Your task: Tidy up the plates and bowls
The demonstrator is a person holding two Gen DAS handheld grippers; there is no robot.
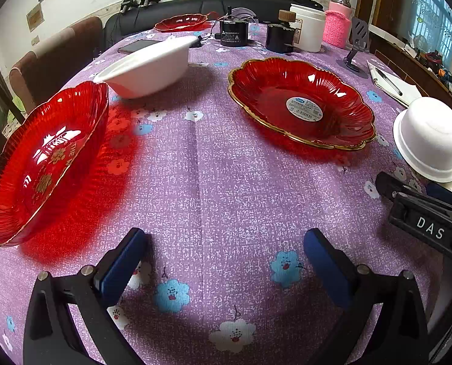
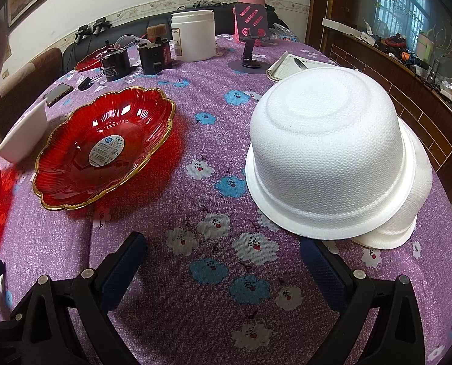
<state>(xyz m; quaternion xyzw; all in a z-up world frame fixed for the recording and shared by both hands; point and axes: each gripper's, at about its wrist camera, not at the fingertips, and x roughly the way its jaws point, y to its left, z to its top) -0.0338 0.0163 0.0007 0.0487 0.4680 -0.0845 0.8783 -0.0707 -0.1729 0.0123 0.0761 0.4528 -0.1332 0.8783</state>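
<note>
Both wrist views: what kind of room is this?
Probably a home dining or living room: a floral tablecloth on a table, a black sofa against the wall behind it, and a cluttered wooden sideboard.

Red scalloped gold-rim plate [image 2: 104,149] w/ round sticker sits flat mid-bench. 2nd red plate [image 1: 43,164] tilted up at left. 3rd red plate [image 1: 181,22] far back. White bowl [image 1: 148,68] tipped, behind tilted plate. Two white foam bowls [image 2: 332,164] upside down, overlapping, at right.
</note>
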